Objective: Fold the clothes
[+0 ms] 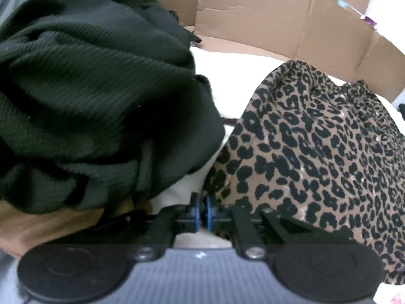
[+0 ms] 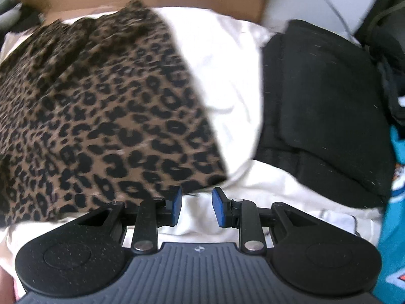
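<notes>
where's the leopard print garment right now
The leopard print garment lies on the white sheet, left in the right wrist view and right in the left wrist view, beside the black sweater.

I find no readable text, label, brand or number anywhere ahead of or beside either gripper I hold.

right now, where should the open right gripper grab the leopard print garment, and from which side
Probably its near right corner, coming in low along the white sheet. The brown-and-black leopard print garment lies flat there, its right edge running straight to that corner, just ahead of the open right gripper. The left gripper is shut near the opposite edge.
</notes>
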Tool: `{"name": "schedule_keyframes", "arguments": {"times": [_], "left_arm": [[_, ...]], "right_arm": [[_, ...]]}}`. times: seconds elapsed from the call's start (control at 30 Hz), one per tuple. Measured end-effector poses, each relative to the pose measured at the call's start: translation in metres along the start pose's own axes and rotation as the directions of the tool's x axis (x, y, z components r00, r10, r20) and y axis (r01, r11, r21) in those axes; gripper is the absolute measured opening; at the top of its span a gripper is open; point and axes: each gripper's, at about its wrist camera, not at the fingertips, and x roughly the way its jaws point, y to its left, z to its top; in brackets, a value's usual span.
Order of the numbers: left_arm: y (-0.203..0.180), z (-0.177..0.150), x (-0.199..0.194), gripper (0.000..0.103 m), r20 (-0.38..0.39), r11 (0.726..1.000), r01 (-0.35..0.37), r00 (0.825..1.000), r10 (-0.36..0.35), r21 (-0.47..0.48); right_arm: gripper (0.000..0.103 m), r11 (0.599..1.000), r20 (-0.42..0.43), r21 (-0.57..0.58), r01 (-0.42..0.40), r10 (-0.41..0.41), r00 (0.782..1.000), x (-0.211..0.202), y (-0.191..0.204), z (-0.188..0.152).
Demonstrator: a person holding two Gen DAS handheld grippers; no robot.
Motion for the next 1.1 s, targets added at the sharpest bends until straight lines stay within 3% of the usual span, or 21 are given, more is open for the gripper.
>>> {"name": "schedule_keyframes", "arguments": {"times": [0.17, 0.3, 0.47, 0.63, 0.7, 0.77, 0.8, 0.87, 0.9, 1.1], "left_arm": [[0.008, 0.000, 0.006, 0.036, -0.006, 1.000, -0.014, 1.000, 0.014, -0.024], [0.014, 0.001, 0.006, 0.036, -0.010, 0.999, 0.000, 1.000, 0.000, -0.053], [0.017, 0.001, -0.003, 0.035, -0.009, 0.998, 0.025, 1.000, -0.026, -0.059], [0.013, 0.000, 0.004, 0.035, -0.014, 1.000, 0.008, 1.000, -0.008, -0.020], [0.014, 0.000, 0.008, 0.035, -0.021, 0.999, 0.016, 1.000, -0.017, -0.027], [0.012, -0.001, 0.011, 0.036, -0.027, 0.999, 0.027, 0.999, -0.027, -0.025], [0.011, -0.002, 0.011, 0.036, -0.030, 0.999, 0.031, 0.999, -0.031, -0.017], [0.007, -0.003, 0.014, 0.036, -0.036, 0.999, 0.032, 0.999, -0.032, 0.009], [0.006, -0.003, 0.015, 0.036, -0.038, 0.999, 0.029, 0.999, -0.028, 0.020], [0.005, -0.004, 0.017, 0.038, -0.045, 0.999, 0.022, 0.999, -0.020, 0.040]], "right_arm": [[0.033, 0.999, 0.006, 0.038, 0.018, -0.018, 1.000, 0.005, -0.016, 0.002], [0.035, 0.998, 0.055, 0.066, -0.017, 0.013, 0.998, 0.001, -0.020, 0.009], [0.039, 0.970, 0.110, 0.228, -0.084, 0.061, 0.992, 0.000, -0.039, 0.023], [0.039, 0.987, 0.023, 0.152, -0.059, 0.057, 0.998, 0.026, -0.026, 0.021], [0.040, 0.984, -0.001, 0.155, -0.084, 0.085, 0.996, 0.031, -0.023, 0.016], [0.039, 0.970, -0.029, 0.238, -0.047, 0.056, 0.998, 0.033, -0.019, 0.016], [0.037, 0.969, -0.031, 0.242, -0.049, 0.058, 0.998, 0.033, -0.020, 0.017], [0.021, 0.962, -0.034, 0.266, -0.058, 0.069, 0.997, 0.033, -0.024, 0.018], [0.003, 0.958, -0.038, 0.281, -0.058, 0.071, 0.997, 0.033, -0.027, 0.019], [0.001, 0.964, -0.046, 0.266, 0.014, -0.002, 0.999, 0.024, -0.030, 0.019]]}}
